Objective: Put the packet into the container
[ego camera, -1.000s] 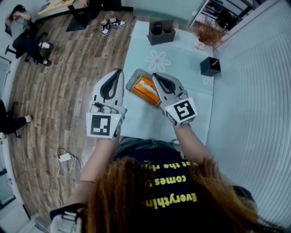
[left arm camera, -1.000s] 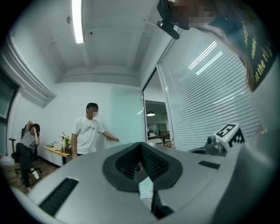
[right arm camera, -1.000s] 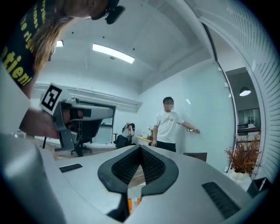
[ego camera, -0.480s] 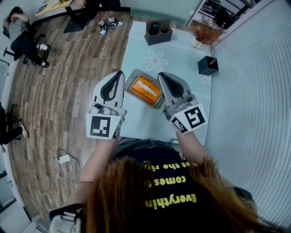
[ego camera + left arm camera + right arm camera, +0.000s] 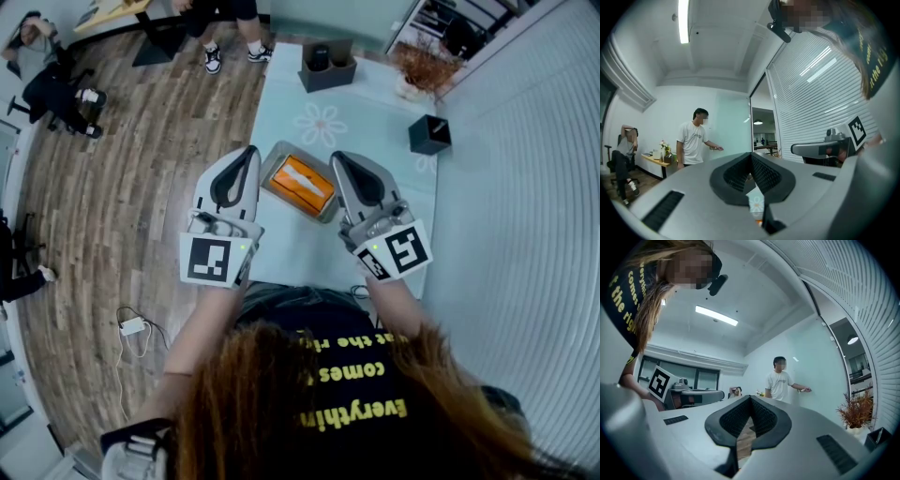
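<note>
A shallow grey container (image 5: 277,159) sits on the pale green table (image 5: 375,141), and an orange packet (image 5: 300,183) with a white mark lies inside it. Both grippers are held above the table's near end, tips pointing away from me. My left gripper (image 5: 247,154) hangs just left of the container, jaws shut and empty. My right gripper (image 5: 338,159) hangs just right of it, also shut with nothing held. The left gripper view shows its pads meeting at the tip (image 5: 751,154). In the right gripper view the pads likewise meet (image 5: 750,398).
A black holder (image 5: 328,67), a dried plant in a white pot (image 5: 424,67) and a small black box (image 5: 432,134) stand at the table's far end. White blinds run along the right. People sit and stand on the wooden floor (image 5: 141,169) to the left.
My right gripper has drawn back to the right, off the container, so the whole orange packet now shows. The left gripper has barely moved.
</note>
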Demonstrator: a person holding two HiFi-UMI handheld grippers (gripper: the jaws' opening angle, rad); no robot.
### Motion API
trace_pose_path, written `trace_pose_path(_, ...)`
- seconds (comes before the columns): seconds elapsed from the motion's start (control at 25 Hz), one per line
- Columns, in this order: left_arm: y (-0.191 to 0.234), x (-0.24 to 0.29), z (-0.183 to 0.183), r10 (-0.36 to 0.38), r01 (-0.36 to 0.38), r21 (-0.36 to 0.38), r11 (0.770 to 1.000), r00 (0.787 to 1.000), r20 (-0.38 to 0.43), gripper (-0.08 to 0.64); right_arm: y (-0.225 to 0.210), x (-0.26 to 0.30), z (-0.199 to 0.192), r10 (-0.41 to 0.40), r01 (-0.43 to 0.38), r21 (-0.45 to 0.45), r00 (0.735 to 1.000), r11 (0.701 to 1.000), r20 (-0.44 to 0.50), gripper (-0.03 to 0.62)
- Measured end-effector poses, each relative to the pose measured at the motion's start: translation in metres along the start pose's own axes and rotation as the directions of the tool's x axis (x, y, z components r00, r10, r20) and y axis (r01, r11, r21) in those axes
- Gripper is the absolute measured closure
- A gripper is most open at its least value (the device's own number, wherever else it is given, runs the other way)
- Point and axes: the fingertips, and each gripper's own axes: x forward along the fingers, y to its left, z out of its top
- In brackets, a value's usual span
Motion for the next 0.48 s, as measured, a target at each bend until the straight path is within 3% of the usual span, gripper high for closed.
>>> trace_pose_path(0.48,-0.0046,0.0022,-0.0044,-0.010,0.010,-0.006,1.000,1.000,-0.005,0.558,-0.0012,0.0000,0.0015,-0.003,0.003,0.029,1.000,1.000,0.013,0.571)
